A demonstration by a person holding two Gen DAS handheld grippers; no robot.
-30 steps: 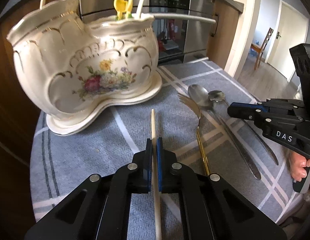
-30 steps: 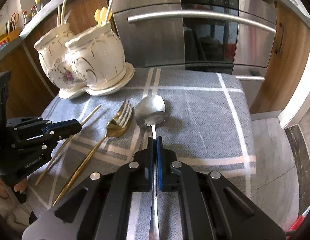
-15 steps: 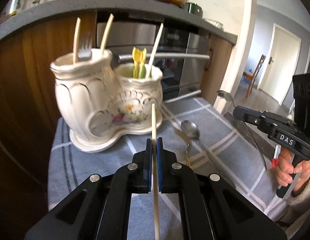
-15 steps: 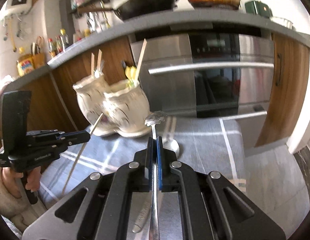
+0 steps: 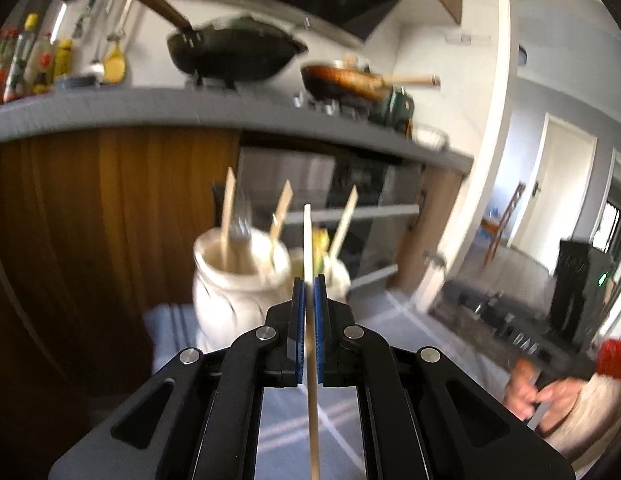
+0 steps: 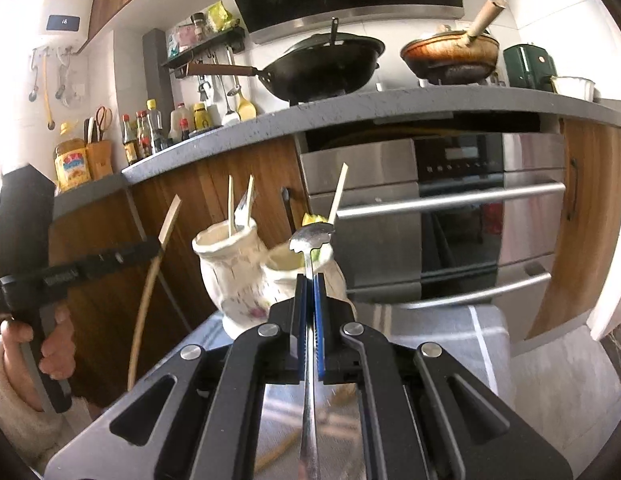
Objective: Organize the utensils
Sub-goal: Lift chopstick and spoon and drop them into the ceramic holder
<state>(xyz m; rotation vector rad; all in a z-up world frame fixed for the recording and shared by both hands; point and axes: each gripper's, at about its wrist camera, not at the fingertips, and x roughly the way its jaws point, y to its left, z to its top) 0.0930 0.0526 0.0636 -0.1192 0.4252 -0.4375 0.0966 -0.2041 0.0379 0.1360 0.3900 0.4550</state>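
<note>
Both utensils have been raised off the cloth: a chopstick (image 5: pixel 307 240) is clamped in the left gripper (image 5: pixel 309 280), a spoon (image 6: pixel 311 240) in the right gripper (image 6: pixel 309 280), both at frame centre before the ceramic holder (image 6: pixel 246 276).

A cream two-chamber ceramic utensil holder (image 6: pixel 246 276) stands on a grey checked tablecloth (image 6: pixel 462 332), before a steel oven (image 6: pixel 442 216). Wooden chopsticks (image 6: pixel 231 204) stand in its left chamber, another (image 6: pixel 337 194) in the right. Behind, above, a black wok (image 6: pixel 322 68) sits on the worktop (image 6: pixel 390 106).
</note>
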